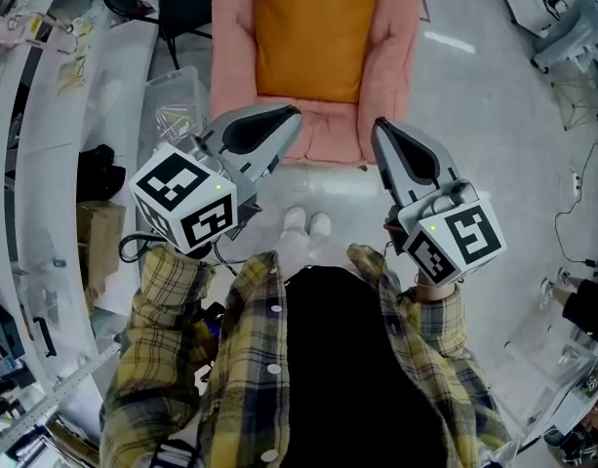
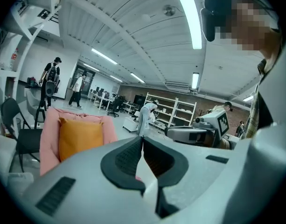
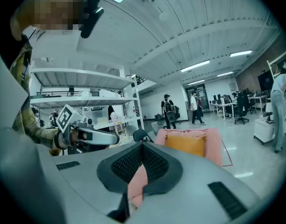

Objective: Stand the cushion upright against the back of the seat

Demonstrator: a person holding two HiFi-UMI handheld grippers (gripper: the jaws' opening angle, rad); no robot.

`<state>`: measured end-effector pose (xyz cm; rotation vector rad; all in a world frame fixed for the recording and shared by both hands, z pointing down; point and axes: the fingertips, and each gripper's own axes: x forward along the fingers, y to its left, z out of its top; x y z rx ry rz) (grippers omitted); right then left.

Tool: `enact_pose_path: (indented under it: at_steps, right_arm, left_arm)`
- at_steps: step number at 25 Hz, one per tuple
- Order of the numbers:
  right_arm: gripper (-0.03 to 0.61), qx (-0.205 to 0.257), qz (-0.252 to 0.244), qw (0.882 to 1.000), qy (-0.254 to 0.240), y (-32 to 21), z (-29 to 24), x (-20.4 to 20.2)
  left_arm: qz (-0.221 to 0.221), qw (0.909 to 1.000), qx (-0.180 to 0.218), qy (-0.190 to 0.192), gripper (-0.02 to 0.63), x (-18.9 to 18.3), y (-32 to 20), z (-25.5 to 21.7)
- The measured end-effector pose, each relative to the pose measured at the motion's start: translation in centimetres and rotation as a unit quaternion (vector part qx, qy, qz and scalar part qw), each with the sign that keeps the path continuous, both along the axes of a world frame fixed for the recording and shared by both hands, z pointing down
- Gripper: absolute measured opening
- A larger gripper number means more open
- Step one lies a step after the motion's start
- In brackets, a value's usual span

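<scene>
Both grippers are clamped right shut with nothing in them: the left gripper (image 1: 293,117) and right gripper (image 1: 380,128) have their pads pressed together, and only floor and pink fabric show through the gap behind them. The cushion (image 1: 316,32) is sitting in the seat (image 1: 391,66), dead ahead of the person and roughly midway between the two grippers. Neither hand looks any closer than the other. Both tips hang around the seat's front edge, well short of the cushion and not touching it. In the gripper views it looks like it's already up on edge with its back against the pink backrest, so I reckon there's little left to do except maybe nudge it straight. Any reach would go forward into the seat, and the jaws need opening first
</scene>
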<state>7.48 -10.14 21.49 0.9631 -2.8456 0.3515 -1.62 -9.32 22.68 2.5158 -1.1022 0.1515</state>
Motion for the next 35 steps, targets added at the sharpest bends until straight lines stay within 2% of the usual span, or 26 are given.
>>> enact_pose_path:
  at_steps: [6, 13, 22, 35]
  right_arm:
    - [0.018, 0.009, -0.002, 1.000, 0.010, 0.6, -0.5, 0.1]
    - [0.018, -0.001, -0.012, 1.000, 0.002, 1.0, 0.0, -0.2]
    - [0.017, 0.012, -0.022, 1.000, 0.014, 0.9, -0.5, -1.6]
    - [0.017, 0.006, -0.021, 1.000, 0.015, 1.0, -0.4, -2.5]
  left_arm:
    - [0.021, 0.9997, -0.004, -0.014, 0.018, 0.6, 1.4, 0.2]
    - [0.051, 0.9966, 0.010, -0.064, 0.018, 1.7, 3.4, 0.2]
    - [0.018, 0.9989, 0.032, -0.030, 0.018, 0.2, 2.8, -1.9]
    - [0.020, 0.9980, 0.047, -0.039, 0.015, 0.2, 2.1, -2.2]
